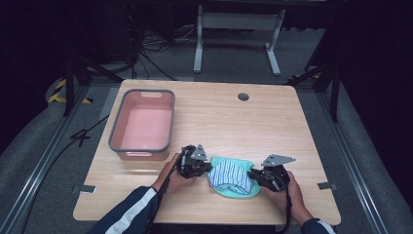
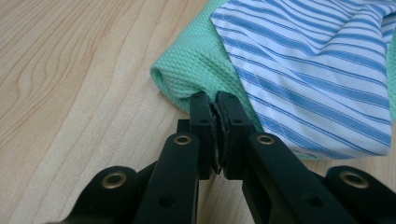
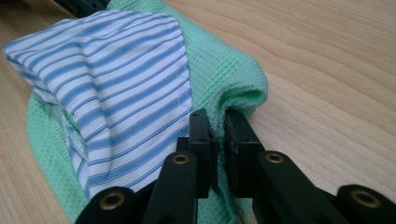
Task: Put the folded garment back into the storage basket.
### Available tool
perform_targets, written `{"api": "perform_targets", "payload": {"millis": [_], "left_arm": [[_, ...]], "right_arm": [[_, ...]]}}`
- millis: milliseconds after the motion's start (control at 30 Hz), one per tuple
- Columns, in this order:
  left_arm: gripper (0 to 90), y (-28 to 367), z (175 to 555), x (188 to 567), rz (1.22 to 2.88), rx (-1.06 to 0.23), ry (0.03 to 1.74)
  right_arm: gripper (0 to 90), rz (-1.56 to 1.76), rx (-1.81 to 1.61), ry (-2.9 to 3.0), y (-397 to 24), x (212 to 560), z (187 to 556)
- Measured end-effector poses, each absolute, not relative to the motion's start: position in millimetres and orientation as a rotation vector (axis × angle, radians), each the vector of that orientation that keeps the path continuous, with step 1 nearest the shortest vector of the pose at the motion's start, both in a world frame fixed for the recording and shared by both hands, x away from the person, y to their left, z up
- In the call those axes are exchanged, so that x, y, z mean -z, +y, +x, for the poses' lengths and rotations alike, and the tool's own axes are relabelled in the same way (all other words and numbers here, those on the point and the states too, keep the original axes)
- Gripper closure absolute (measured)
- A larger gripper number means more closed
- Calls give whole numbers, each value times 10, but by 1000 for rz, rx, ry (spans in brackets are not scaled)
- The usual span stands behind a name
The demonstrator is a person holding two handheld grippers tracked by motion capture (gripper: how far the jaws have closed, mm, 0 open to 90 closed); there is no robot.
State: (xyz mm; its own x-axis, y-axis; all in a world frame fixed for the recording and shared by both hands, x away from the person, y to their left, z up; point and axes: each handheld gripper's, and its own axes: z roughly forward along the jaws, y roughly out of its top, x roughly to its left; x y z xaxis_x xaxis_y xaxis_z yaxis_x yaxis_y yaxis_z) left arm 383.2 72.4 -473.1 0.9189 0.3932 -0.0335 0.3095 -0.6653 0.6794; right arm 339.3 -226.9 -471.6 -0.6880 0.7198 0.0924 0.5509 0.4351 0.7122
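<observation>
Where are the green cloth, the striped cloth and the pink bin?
green waffle cloth (image 2: pixel 187 65): left gripper view, its folded edge.
blue-striped cloth (image 3: pixel 126 70): right gripper view, middle of its top face.
pink bin (image 1: pixel 113 130): high view, its grey left rim.

On the table, the basin sits toward the left edge, about midway between the far and near edges. A cable hole lies near the far edge, right of centre. The waffle cloth lies close to the near edge, right of the basin, with the striped cloth on top of it. The left gripper is at the cloths' left side, between them and the basin's near corner; the right gripper is at their right side.
</observation>
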Motion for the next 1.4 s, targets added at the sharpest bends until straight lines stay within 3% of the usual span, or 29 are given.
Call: {"api": "perform_targets", "payload": {"millis": [567,1400], "left_arm": [[862,706,3842,4456,2387,-236,421],[865,879,3995,4088,2369,-304,477]], "right_arm": [[831,1103,-1100,2421,-2206,4534,3441],[833,1111,-1173,2381,-1978,4248,3678]]}}
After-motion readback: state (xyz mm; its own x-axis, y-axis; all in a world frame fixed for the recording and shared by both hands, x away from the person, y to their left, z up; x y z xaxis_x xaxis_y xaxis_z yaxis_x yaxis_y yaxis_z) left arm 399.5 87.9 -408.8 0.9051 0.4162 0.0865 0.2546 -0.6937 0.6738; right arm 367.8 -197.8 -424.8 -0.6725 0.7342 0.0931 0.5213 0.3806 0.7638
